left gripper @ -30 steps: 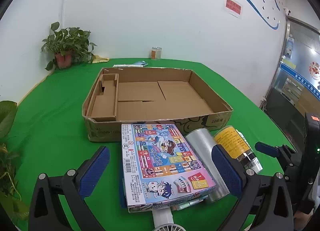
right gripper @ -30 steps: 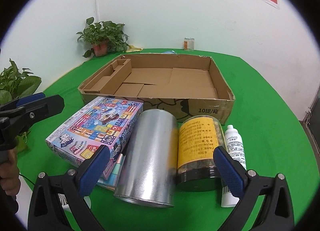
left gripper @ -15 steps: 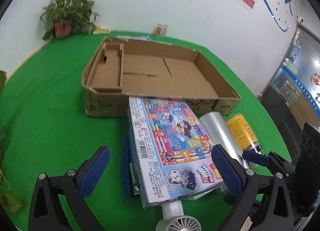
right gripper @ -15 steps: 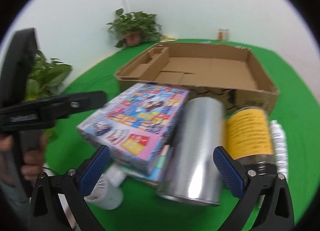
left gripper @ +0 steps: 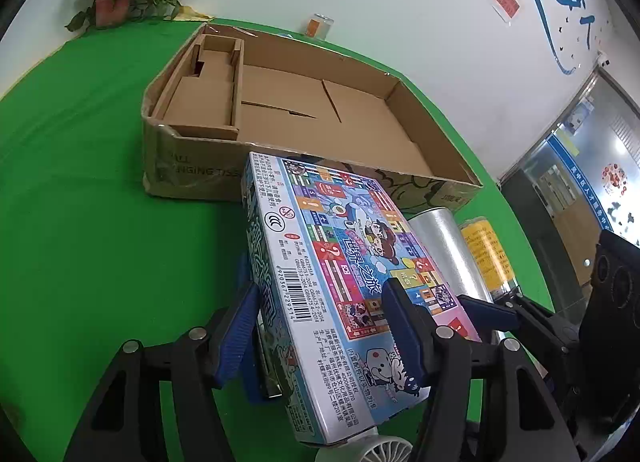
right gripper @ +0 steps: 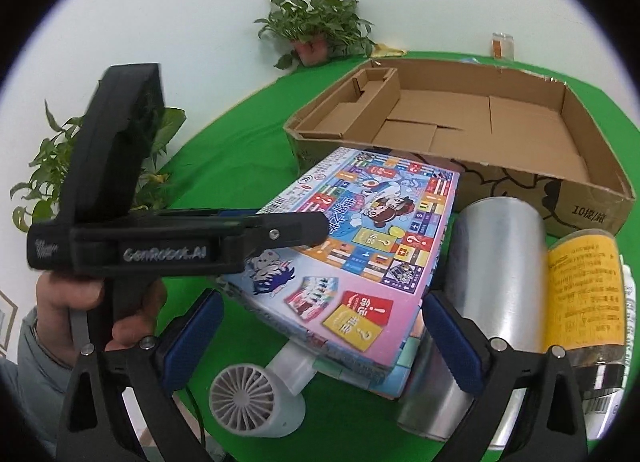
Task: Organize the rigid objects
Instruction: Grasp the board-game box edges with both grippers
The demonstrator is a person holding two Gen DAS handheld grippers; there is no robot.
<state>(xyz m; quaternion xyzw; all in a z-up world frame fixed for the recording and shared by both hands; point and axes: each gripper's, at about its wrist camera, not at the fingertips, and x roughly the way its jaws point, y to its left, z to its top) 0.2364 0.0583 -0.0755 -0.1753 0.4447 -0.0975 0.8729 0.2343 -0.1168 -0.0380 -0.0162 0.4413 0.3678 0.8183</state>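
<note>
Left gripper (left gripper: 320,336) half closed, jaws just drawn in around the near end of the game box (left gripper: 340,282), blue pads on its two long sides (firm grip hard to confirm). Right gripper (right gripper: 320,342) spread wide, holding nothing. Game box at 6 o'clock of the cardboard tray (left gripper: 436,142), silver can (right gripper: 480,282) at its 3 o'clock.

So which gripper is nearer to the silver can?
Right. The right gripper hangs open next to the silver can, while the left gripper is closing on the game box beside it.
</note>
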